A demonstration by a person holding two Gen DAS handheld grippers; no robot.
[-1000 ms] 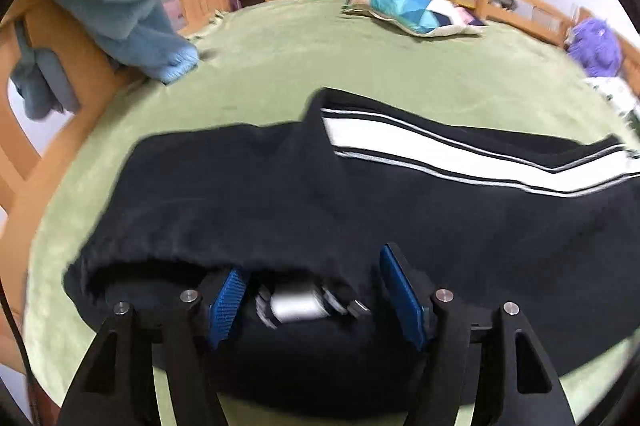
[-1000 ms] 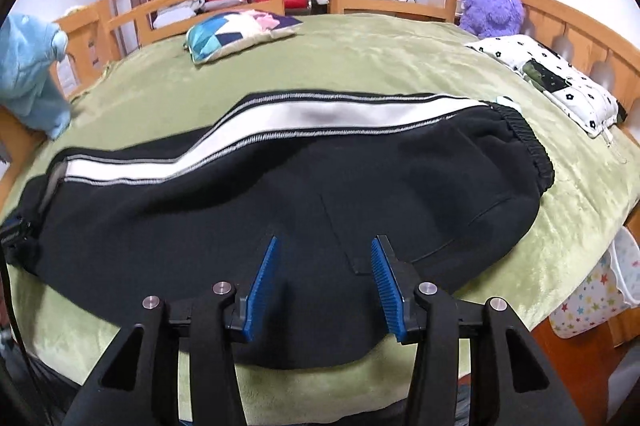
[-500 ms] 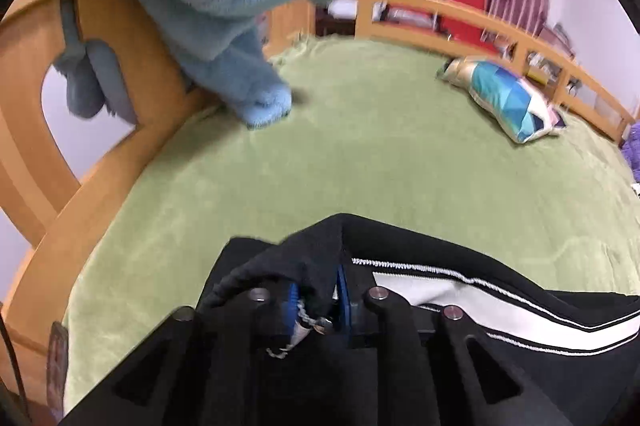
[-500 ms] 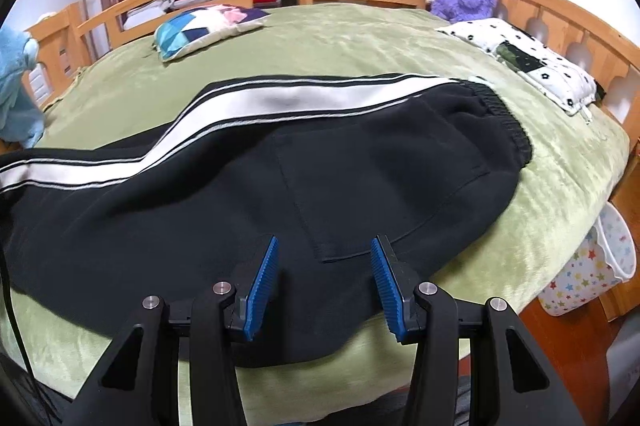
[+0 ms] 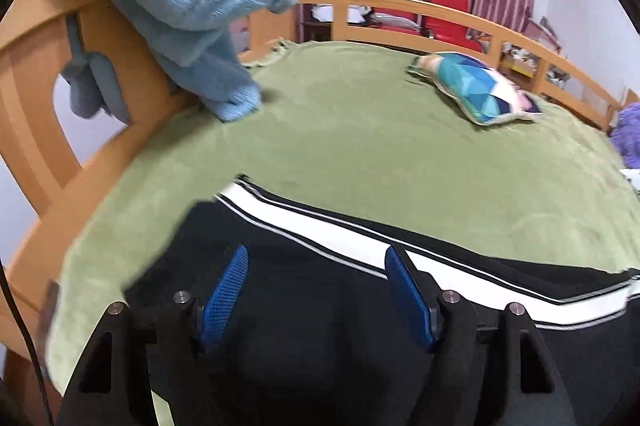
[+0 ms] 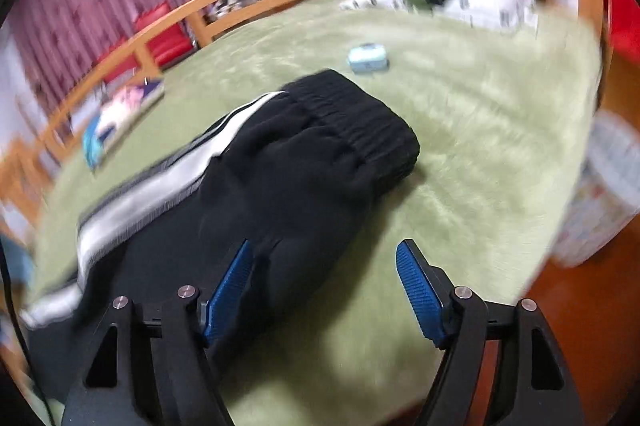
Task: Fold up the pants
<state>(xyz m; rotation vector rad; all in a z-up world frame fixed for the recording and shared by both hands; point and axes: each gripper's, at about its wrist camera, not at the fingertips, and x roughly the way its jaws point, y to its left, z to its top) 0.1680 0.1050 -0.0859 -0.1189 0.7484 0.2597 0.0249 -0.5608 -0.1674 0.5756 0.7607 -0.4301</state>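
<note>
While the pants [image 5: 304, 290] lie flat along the near edge of the bed [image 5: 380, 154], the left gripper [image 5: 316, 290] hovers over their dark cloth, its jaws just opened wide and pinching nothing. Over the waistband end, the right gripper [image 6: 324, 286] has also just spread its jaws, empty, above the pants' edge and the green cover. A small blue box [image 6: 368, 57] sits beyond the waistband.

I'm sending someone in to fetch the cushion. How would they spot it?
On the green bed, look toward the far wooden rail in front of the red chairs. The cushion lies flat there, alone, patterned in blue, teal and white triangles.
</note>
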